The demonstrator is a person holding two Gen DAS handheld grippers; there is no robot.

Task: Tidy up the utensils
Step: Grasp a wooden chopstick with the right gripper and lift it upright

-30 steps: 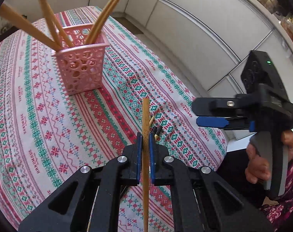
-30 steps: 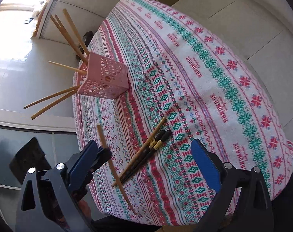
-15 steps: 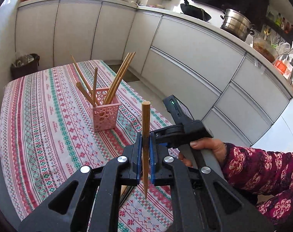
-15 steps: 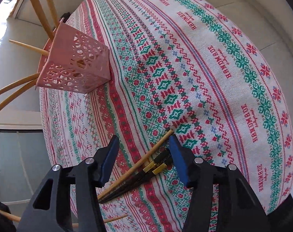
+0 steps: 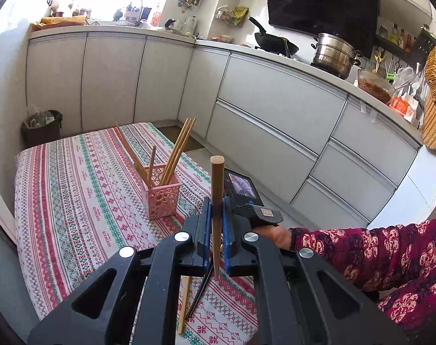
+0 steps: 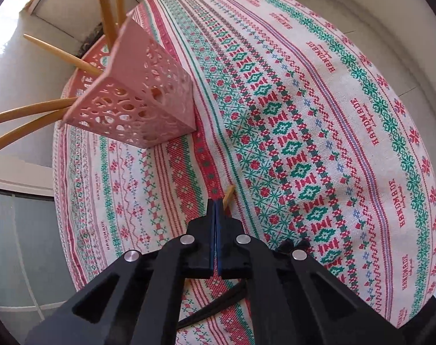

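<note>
Left wrist view: left gripper (image 5: pixel 216 224) pinches a wooden chopstick (image 5: pixel 217 189) near mid-length, stick about upright in frame, round butt end up, tip hanging below the pads. Pink basket (image 5: pixel 162 195) stands on the tablecloth (image 5: pixel 74 201) up-left of the stick, apart from it, w/ several chopsticks already leaning in it. Judgement: next move is carry up-left, over the basket mouth, keep long axis upright, then drop. More sticks lie on the cloth at frame bottom, under the gripper.

Right wrist view: right gripper (image 6: pixel 216 210) pressed together; a light stick end (image 6: pixel 229 197) pokes out just beside the tips, right of the seam. Can't tell if it's actually pinched or just lying alongside. Basket sits upper left, well apart. Dark sticks (image 6: pixel 212 310) lie under the gripper at bottom.
</note>
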